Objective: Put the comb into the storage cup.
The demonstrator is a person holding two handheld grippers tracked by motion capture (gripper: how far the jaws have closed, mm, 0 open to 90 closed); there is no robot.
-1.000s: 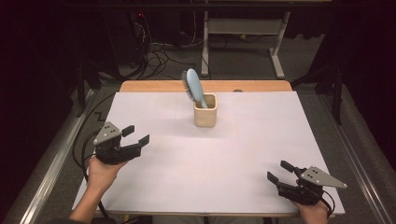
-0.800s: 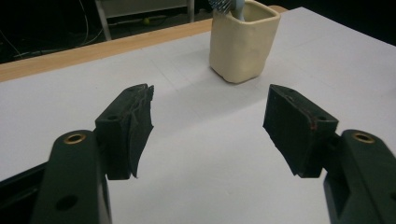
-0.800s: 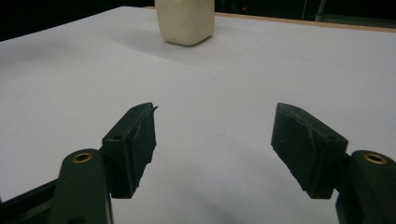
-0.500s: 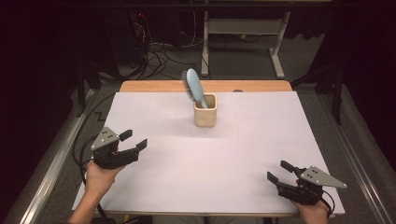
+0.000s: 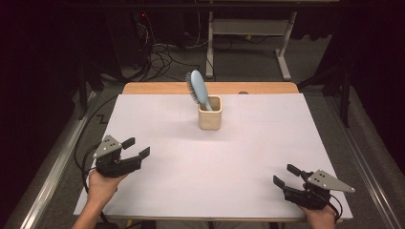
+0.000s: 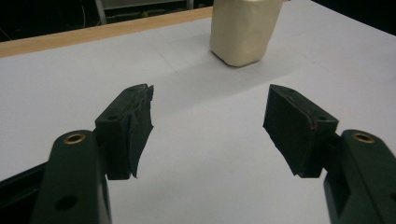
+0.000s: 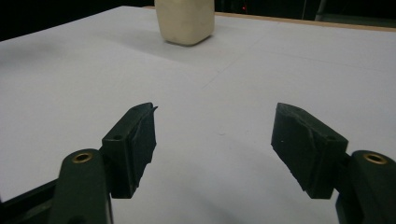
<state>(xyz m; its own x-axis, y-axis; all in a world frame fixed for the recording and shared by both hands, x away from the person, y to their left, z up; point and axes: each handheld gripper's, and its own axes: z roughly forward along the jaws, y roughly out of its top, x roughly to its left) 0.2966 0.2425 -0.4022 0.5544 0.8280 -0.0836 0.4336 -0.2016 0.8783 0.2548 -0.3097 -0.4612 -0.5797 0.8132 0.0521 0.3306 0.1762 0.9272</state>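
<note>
A cream, square-sided cup [image 5: 210,117] stands upright on the white table sheet, near its far edge at mid-width. A light blue hairbrush [image 5: 198,89] stands handle-down inside it, its head leaning left, dark bristles facing left.

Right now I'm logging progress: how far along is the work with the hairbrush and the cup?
Done: the blue hairbrush stands head up in the cream cup. In hand: nothing; the left gripper and right gripper sit open near the table's front edge. Left: any lifting out hasn't begun.
</note>
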